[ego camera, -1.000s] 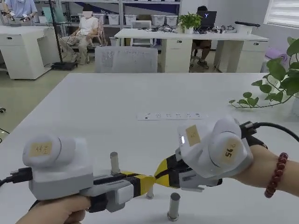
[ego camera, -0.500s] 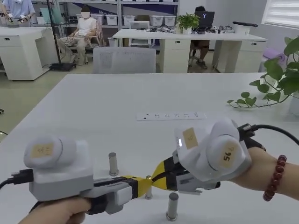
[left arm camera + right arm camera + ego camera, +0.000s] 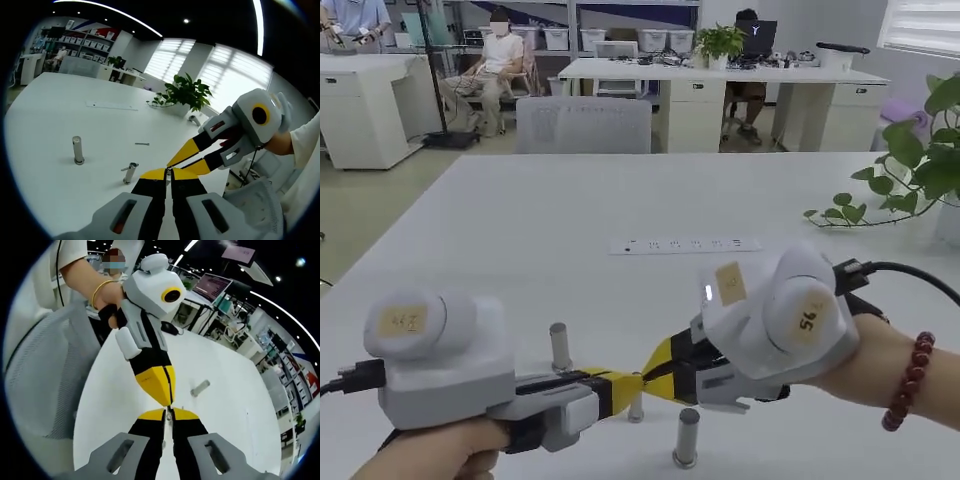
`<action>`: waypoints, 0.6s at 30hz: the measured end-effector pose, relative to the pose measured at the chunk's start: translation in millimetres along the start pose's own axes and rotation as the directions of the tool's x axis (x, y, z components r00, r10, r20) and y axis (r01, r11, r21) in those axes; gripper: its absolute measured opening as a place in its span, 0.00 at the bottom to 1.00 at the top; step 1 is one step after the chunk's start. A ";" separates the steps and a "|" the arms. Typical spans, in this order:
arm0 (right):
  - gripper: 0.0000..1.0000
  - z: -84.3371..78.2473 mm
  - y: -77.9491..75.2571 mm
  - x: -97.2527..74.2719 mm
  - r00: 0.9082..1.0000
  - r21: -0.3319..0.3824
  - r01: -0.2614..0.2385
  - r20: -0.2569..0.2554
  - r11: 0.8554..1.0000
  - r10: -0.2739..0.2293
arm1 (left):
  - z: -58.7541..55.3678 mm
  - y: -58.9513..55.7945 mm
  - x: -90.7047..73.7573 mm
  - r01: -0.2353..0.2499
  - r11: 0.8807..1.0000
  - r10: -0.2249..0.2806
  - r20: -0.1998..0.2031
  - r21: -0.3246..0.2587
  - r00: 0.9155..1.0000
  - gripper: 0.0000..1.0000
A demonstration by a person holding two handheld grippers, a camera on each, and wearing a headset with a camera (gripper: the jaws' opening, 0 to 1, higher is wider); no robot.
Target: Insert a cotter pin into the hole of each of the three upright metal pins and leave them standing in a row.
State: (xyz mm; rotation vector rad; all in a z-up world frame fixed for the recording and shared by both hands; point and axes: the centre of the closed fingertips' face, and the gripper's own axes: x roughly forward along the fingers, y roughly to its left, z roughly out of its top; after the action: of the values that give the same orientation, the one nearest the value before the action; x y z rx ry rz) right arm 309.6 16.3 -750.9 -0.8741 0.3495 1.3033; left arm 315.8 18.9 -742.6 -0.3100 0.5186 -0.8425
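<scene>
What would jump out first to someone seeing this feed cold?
The left tool and the right tool meet tip to tip, yellow jaws shut, low over the near part of the white table; whatever they pinch is too small to tell. Around that meeting point stand three upright metal pins: a far pin, a middle pin partly behind the jaws, and a near pin.

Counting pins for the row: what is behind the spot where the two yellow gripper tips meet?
A metal pin stands there, its lower end showing below the meeting tips of the left gripper and right gripper. Its top and hole are covered in the head view.
</scene>
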 end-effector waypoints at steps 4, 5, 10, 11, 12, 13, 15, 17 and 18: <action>0.10 0.2 -1.7 -3.3 0.999 0.073 -0.005 0.034 0.997 0.003 | 0.9 2.5 -1.6 -0.003 0.999 0.003 -0.002 0.033 1.000 0.00; 0.10 0.0 -1.7 -4.3 0.999 0.092 -0.010 0.041 0.996 0.006 | 0.5 3.7 -2.3 -0.005 0.999 0.005 -0.005 0.048 1.000 0.00; 0.14 -0.9 -1.1 -9.2 0.995 0.235 -0.052 0.093 0.971 0.031 | -1.8 3.6 -4.2 0.005 0.994 -0.003 -0.017 0.110 1.000 0.00; 0.15 -1.0 -0.3 -9.8 0.994 0.262 -0.064 0.103 0.963 0.039 | -2.2 3.7 -4.3 0.007 0.992 -0.004 -0.020 0.126 1.000 0.00; 0.16 -1.1 0.2 -10.2 0.993 0.282 -0.075 0.111 0.957 0.045 | -2.5 3.5 -4.4 0.009 0.990 -0.006 -0.023 0.138 1.000 0.00; 0.16 -1.5 1.3 -11.2 0.990 0.316 -0.094 0.126 0.944 0.057 | -3.6 2.5 -4.7 0.011 0.988 -0.007 -0.028 0.154 1.000 0.00; 0.18 -1.5 2.1 -13.1 0.986 0.358 -0.120 0.150 0.926 0.070 | -4.9 1.5 -5.0 0.018 0.985 -0.012 -0.035 0.174 0.999 0.00; 0.18 -1.2 4.2 -15.0 0.981 0.396 -0.153 0.175 0.905 0.090 | -6.1 -0.5 -5.5 0.030 0.981 -0.023 -0.041 0.190 0.999 0.00; 0.19 -1.0 4.8 -16.0 0.978 0.409 -0.165 0.184 0.898 0.096 | -6.5 -2.0 -5.7 0.039 0.979 -0.030 -0.044 0.200 0.999 0.00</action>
State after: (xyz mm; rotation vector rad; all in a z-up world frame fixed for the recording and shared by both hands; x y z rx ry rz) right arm 301.1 4.6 -742.5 -0.3809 0.5478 1.3439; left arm 307.9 21.6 -745.4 -0.1173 0.4624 -0.9286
